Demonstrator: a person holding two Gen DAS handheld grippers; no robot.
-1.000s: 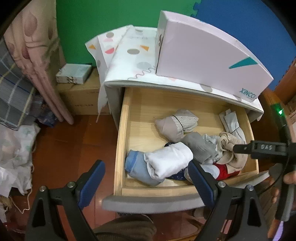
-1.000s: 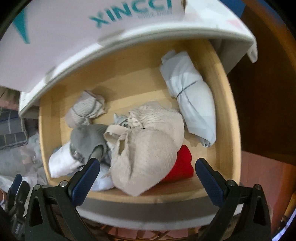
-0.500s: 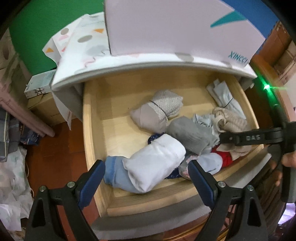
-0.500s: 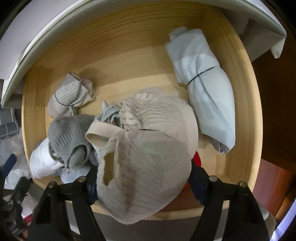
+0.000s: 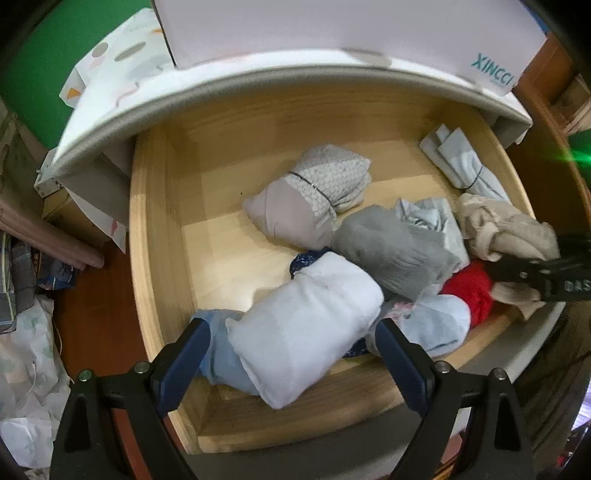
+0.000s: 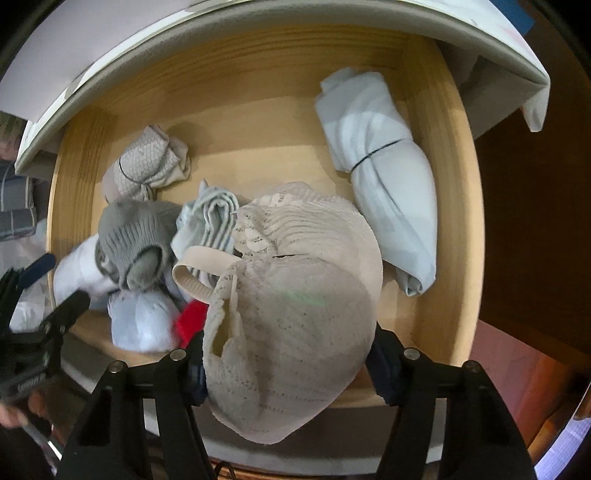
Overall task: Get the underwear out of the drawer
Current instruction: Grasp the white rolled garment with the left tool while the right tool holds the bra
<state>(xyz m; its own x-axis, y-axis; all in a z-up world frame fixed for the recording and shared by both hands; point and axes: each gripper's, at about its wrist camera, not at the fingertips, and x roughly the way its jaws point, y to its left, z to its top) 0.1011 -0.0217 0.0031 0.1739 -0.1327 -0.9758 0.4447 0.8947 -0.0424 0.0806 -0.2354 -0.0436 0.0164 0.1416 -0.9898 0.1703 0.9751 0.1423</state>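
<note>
The wooden drawer (image 5: 159,236) stands pulled out, with several rolled garments inside. My right gripper (image 6: 290,369) points straight down at the drawer's front right. Its jaws are closing, and its pads press both sides of the beige lace underwear (image 6: 295,314), which bulges up between them. That beige underwear (image 5: 506,232) also shows at the right edge of the left wrist view. My left gripper (image 5: 291,354) hangs open over the front left. A white roll (image 5: 306,332) lies between its fingers, unpressed, with a light blue roll (image 5: 221,354) under the left finger.
A grey knit roll (image 5: 395,251), a patterned grey bundle (image 5: 314,199), a red item (image 5: 472,291) and a pale blue tied bundle (image 6: 384,199) share the drawer. A white box (image 5: 332,29) sits on the cabinet top. Clothes and bags (image 5: 26,332) litter the floor at left.
My left gripper came down and closer over the white roll. My right gripper's jaws narrowed from wide open onto the beige underwear and sank slightly.
</note>
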